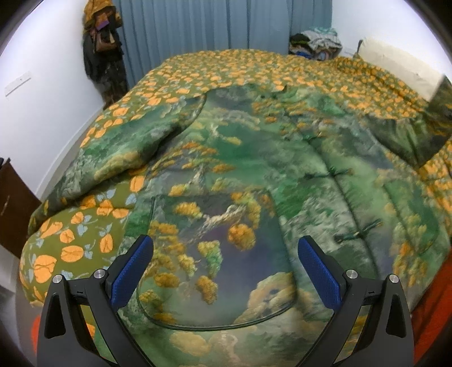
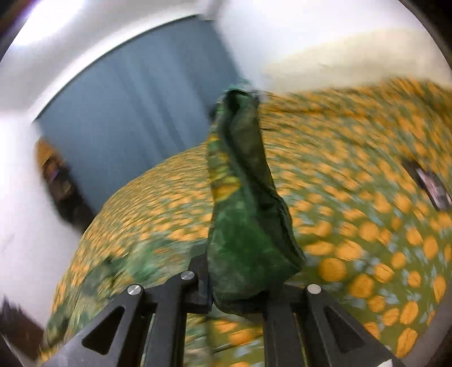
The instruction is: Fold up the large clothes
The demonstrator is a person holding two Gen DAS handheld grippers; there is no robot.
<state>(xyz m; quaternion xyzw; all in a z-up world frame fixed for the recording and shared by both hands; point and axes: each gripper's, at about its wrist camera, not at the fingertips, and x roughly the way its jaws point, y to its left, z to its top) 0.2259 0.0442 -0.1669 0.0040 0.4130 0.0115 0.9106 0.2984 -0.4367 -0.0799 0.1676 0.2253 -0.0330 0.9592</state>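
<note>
A large green jacket (image 1: 254, 175) printed with trees and orange foliage lies spread, front up, on the bed. My left gripper (image 1: 226, 254) hovers open over its lower left pocket, blue pads wide apart with nothing between them. At the right edge of the left wrist view, the jacket's right sleeve (image 1: 423, 132) is lifted off the bed. In the right wrist view my right gripper (image 2: 240, 285) is shut on that sleeve (image 2: 243, 203), which stands up in a bunched green fold between the black fingers. That view is blurred.
The bed carries a green bedspread (image 1: 240, 67) with orange leaves. A blue curtain (image 1: 212, 22) hangs behind it, and dark clothes (image 1: 104, 50) hang in the left corner. A pile of clothes (image 1: 316, 42) sits at the far right. A dark flat object (image 2: 432, 186) lies on the bedspread.
</note>
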